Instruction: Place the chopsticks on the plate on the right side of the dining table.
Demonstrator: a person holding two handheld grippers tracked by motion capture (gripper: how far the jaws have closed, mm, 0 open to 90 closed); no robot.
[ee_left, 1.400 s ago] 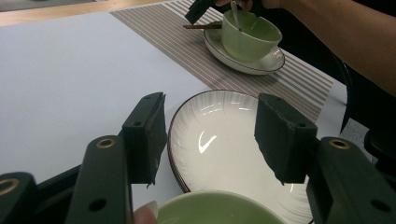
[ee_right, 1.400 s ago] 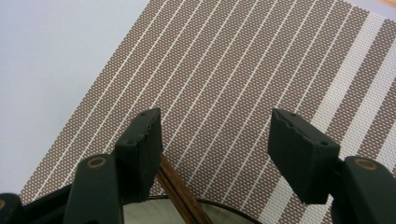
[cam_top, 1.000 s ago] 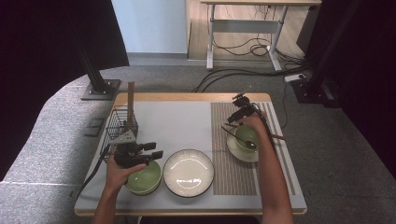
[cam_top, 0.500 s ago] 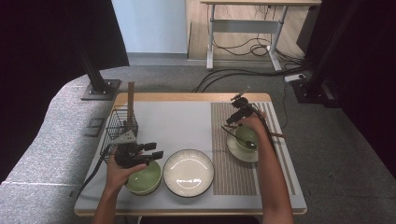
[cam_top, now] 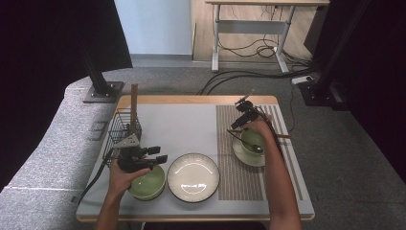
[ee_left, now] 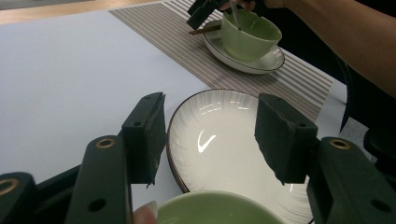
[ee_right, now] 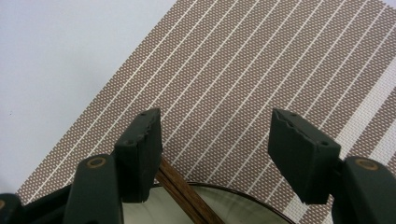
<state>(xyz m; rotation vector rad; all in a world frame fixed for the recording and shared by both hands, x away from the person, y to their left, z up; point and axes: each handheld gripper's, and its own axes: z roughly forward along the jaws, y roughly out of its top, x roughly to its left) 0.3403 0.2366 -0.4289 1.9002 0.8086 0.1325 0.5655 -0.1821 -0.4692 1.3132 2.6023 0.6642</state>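
Grippers: two; left gripper (cam_top: 155, 154) jaws spread wide and holding nothing, just above the near-left green bowl (cam_top: 147, 183); right gripper (cam_top: 240, 115) jaws also wide apart, empty, over the striped placemat (cam_top: 237, 172)
Green bowls: two; one under the left hand at the table's near-left, one (cam_top: 252, 141) on a saucer (cam_top: 242, 156) on the placemat
White plate: one (cam_top: 193, 177), between the two bowls, just beside the left bowl
Chopsticks: a brown pair (ee_right: 182, 193) across the saucer rim, by the right gripper's left jaw
Wire basket: one (cam_top: 123, 130), far left
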